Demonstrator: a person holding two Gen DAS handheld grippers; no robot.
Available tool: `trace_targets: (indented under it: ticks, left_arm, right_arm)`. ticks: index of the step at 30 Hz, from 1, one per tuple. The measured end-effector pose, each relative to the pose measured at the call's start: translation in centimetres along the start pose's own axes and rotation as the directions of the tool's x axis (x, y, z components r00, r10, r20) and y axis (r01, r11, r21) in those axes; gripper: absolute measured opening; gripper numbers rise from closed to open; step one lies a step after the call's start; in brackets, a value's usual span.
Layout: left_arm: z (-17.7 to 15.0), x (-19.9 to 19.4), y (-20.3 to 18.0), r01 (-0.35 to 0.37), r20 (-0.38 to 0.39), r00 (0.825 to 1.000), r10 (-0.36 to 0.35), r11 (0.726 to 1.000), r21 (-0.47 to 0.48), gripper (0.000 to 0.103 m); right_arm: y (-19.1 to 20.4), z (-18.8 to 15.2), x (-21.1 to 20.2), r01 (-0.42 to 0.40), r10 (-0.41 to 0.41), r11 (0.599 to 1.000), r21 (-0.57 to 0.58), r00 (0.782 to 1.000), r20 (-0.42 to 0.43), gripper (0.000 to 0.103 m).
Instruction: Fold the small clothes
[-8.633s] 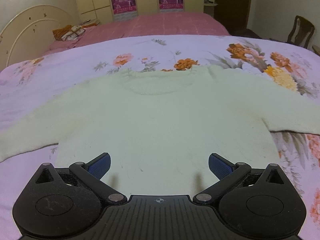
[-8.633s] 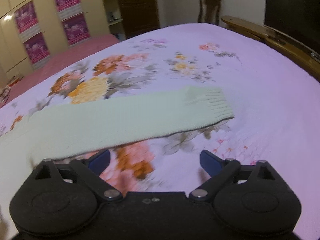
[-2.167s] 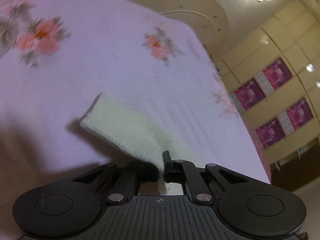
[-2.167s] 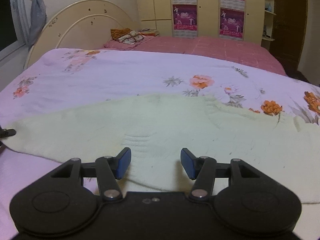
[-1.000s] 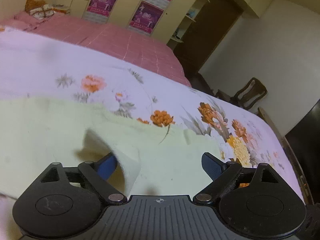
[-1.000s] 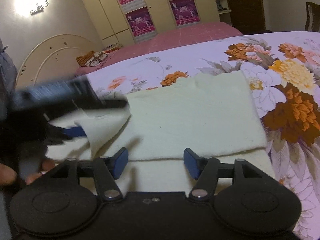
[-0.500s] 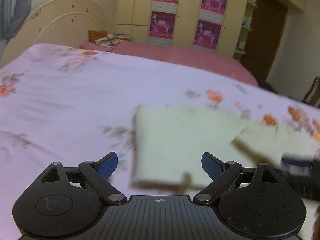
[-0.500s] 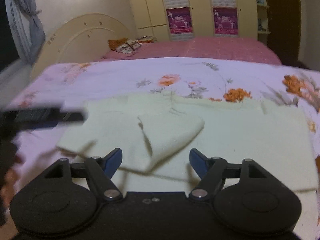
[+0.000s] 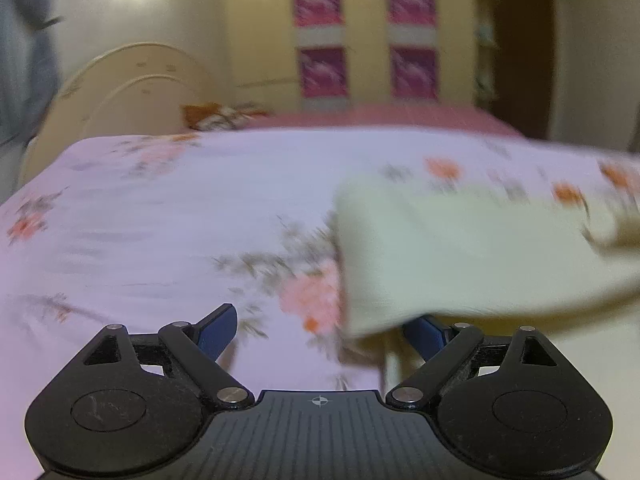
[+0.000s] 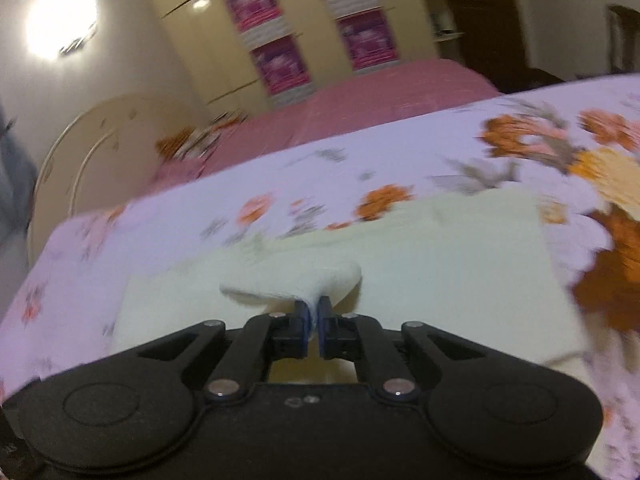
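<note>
A pale cream knitted sweater (image 10: 440, 264) lies flat on the flowered bedspread, its sides folded in. My right gripper (image 10: 314, 312) is shut on a loose sleeve end (image 10: 304, 284) that rests on top of the sweater, and the cloth rises in a small fold at the pads. In the blurred left wrist view the sweater (image 9: 460, 248) fills the right side. My left gripper (image 9: 320, 316) stands open just off the sweater's left edge, holding nothing. Its left finger (image 9: 218, 328) hangs over bare bedspread, and the sweater's near corner partly hides the right finger.
The lilac flowered bedspread (image 9: 160, 232) stretches away to the left of the sweater. Beyond it lie a pink bed (image 10: 360, 104), a curved cream headboard (image 9: 132, 92) and a wardrobe with purple posters (image 9: 320, 40). A chair (image 10: 624, 32) stands far right.
My right gripper has gone from open to shut on the sleeve end. The left gripper has swung left, so the sweater now sits at the right of its view.
</note>
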State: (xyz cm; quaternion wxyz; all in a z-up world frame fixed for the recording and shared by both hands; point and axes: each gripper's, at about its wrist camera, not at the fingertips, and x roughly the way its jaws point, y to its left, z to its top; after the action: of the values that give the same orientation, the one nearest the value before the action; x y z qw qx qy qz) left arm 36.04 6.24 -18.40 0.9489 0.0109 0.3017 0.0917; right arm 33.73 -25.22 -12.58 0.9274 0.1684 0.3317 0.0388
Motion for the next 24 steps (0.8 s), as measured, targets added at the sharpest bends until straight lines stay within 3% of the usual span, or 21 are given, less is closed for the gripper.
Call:
trace_targets:
  ticks: [3, 4, 5, 8, 11, 13, 15, 17, 22, 24]
  left_arm:
    - [0.1, 0.6, 0.7, -0.009, -0.014, 1.0, 0.008, 0.997, -0.082, 0.09]
    - [-0.1, 1.0, 0.7, -0.008, -0.033, 0.999, 0.006, 0.997, -0.083, 0.09]
    - [-0.3, 1.1, 0.7, -0.01, -0.048, 0.999, 0.006, 0.997, -0.08, 0.09]
    - [-0.9, 0.9, 0.5, -0.009, -0.053, 0.999, 0.006, 0.998, -0.065, 0.088]
    - [-1.0, 1.2, 0.5, -0.015, -0.067, 0.998, 0.01, 0.997, -0.077, 0.088]
    - [-0.9, 1.2, 0.7, -0.019, -0.075, 0.997, 0.013, 0.996, -0.084, 0.088]
    - [-0.7, 1.5, 0.5, -0.02, -0.079, 0.997, 0.013, 0.996, -0.085, 0.088]
    - [-0.7, 1.4, 0.5, -0.014, -0.079, 0.997, 0.008, 0.996, -0.084, 0.088]
    - [-0.9, 1.5, 0.1, -0.017, -0.071, 0.997, 0.013, 0.998, -0.061, 0.088]
    - [-0.8, 1.5, 0.2, -0.016, -0.074, 0.997, 0.011, 0.997, -0.07, 0.088]
  right_arm:
    - [-2.7, -0.6, 1.2, 0.025, -0.02, 0.998, 0.06, 0.996, -0.088, 0.005]
    - [-3.3, -0.8, 1.7, 0.027, -0.018, 0.997, 0.078, 0.993, -0.115, 0.008]
    - [-3.7, -0.9, 1.8, 0.036, -0.024, 0.996, 0.086, 0.992, -0.127, 0.017]
    - [-3.7, -0.9, 1.2, 0.07, -0.064, 0.995, 0.074, 0.995, -0.08, 0.028]
    - [-1.9, -0.5, 1.3, 0.115, -0.117, 0.991, -0.062, 0.992, -0.036, 0.031]
    - [-1.3, 0.0, 1.4, 0.107, -0.108, 0.991, -0.08, 0.994, -0.011, 0.031]
    - [-2.4, 0.8, 1.1, 0.09, -0.089, 0.996, -0.023, 0.996, 0.019, 0.024]
    - [-3.8, 1.1, 0.8, 0.097, -0.097, 0.995, 0.026, 0.995, 0.021, 0.004]
    - [-6.7, -0.2, 0.5, 0.154, -0.152, 0.985, 0.076, 0.988, -0.032, 0.004]
    - [-7.3, -0.5, 0.9, 0.127, -0.12, 0.987, 0.099, 0.99, -0.067, 0.005]
